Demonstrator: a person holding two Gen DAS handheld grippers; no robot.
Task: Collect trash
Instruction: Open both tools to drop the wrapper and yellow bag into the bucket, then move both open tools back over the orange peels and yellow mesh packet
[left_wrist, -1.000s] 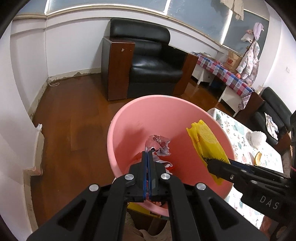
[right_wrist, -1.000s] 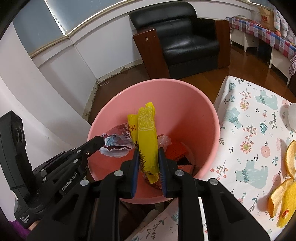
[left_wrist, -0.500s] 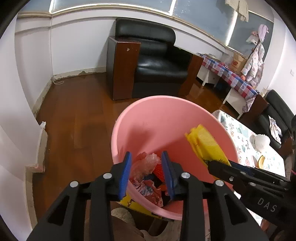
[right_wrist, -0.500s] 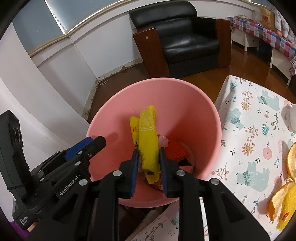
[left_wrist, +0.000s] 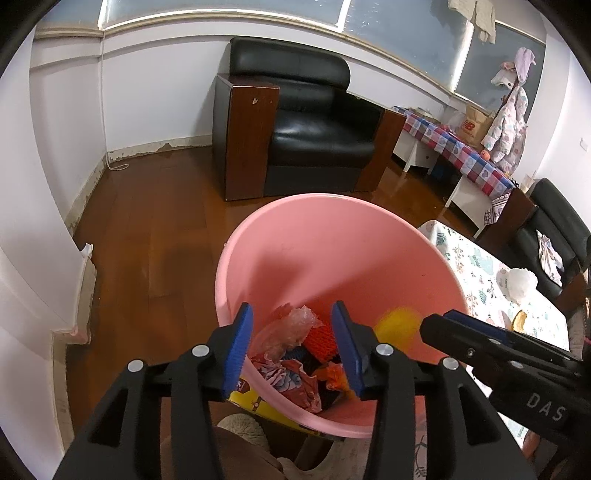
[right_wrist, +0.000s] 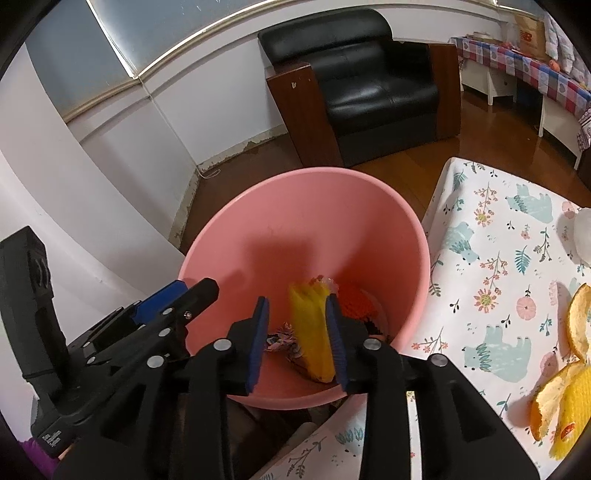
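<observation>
Left claw (left_wrist: 293, 345) jaws apart, just been widening, nothing gripped, over pink bucket (left_wrist: 332, 236). Right claw (right_wrist: 297, 341) jaws also just widened; blurred yellow wrapper (right_wrist: 312, 325) between them, loose, not pinched, inside bucket. Crumpled wrappers (left_wrist: 291, 365) at bucket bottom. Peels (right_wrist: 565, 387) on floral table (right_wrist: 491, 258), lower right of right view. Armchair (left_wrist: 314, 125) upper centre.

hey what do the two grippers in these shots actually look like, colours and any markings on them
Both are black plastic with angular, cut-out arms, silver screw heads and blue pads on the inner faces of the fingers. The left gripper and right gripper look alike. White lettering on the right one's side reads DAS. No cables or sleeves show.
</observation>
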